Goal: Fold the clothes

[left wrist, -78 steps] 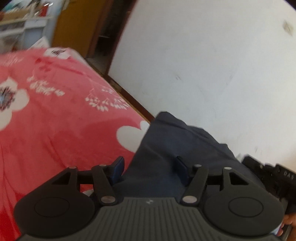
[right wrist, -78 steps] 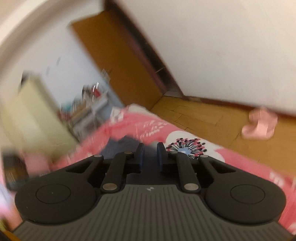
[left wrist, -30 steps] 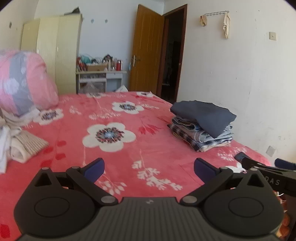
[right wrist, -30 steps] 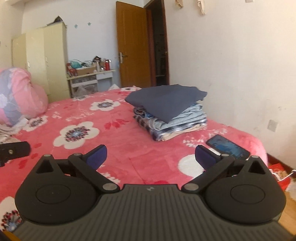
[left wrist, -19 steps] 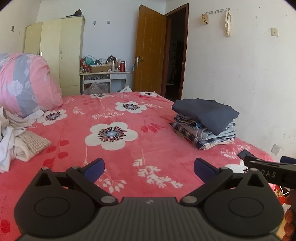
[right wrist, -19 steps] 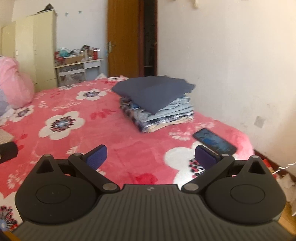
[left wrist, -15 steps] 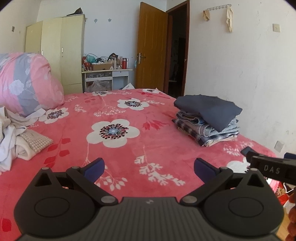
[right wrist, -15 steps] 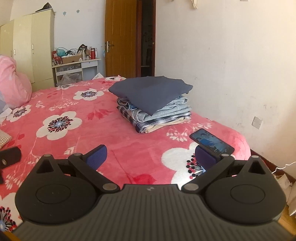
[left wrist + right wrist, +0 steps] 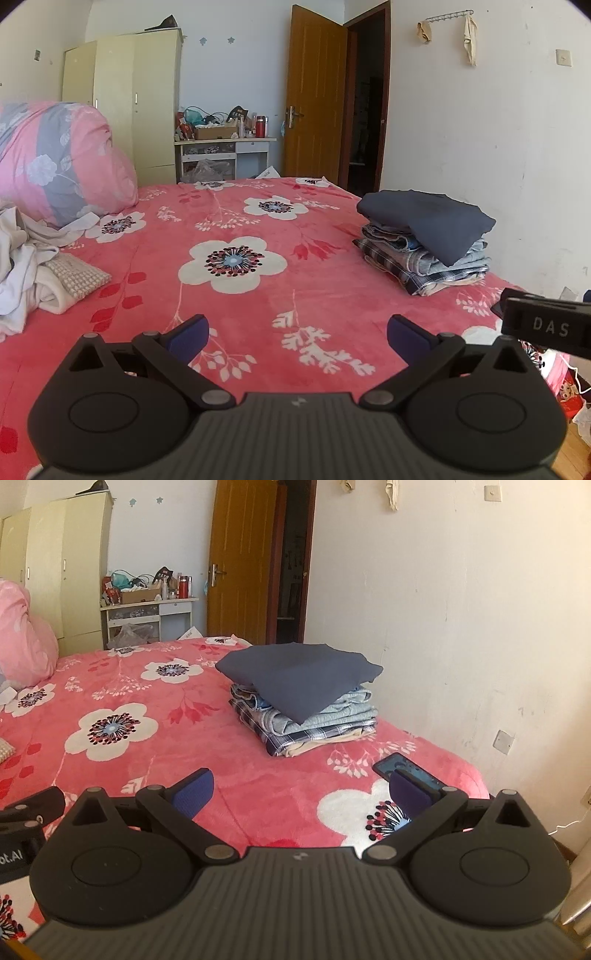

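Neat stack of folded clothes [image 9: 303,705] lies on the red floral bed [image 9: 258,295], crumpled white garments [image 9: 26,266] remain unfolded, both grippers' fingers [image 9: 188,338] spread wide, empty

Phone [image 9: 406,771] partly hidden, perhaps by right fingertip [image 9: 410,792].

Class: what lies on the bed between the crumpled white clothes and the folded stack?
Only bare red floral bedspread, seen in the left wrist view, between white clothes and stack.
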`<state>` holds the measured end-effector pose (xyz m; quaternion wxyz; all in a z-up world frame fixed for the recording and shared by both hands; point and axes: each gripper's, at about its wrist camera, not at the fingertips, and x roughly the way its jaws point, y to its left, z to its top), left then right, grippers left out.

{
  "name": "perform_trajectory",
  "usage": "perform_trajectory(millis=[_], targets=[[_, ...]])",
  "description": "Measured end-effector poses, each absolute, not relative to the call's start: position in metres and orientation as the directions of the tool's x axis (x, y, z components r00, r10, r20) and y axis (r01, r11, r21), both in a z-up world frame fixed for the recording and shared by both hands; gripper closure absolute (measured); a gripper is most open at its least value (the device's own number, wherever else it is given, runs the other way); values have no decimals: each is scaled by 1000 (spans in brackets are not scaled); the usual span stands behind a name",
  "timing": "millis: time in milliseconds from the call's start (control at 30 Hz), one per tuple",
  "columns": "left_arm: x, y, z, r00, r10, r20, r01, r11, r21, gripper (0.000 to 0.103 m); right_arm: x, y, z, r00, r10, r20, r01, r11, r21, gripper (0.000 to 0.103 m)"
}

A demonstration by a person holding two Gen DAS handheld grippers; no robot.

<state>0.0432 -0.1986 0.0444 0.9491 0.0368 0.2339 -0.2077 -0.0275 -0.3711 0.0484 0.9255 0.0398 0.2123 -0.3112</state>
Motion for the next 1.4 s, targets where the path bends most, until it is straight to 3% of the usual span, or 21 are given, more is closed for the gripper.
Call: perform_trajectory(millis=[1400], targets=[[37, -195, 42, 796, -395, -458, 435, 900, -20, 0, -25, -366, 46, 702, -585, -406, 611, 788, -79, 1]])
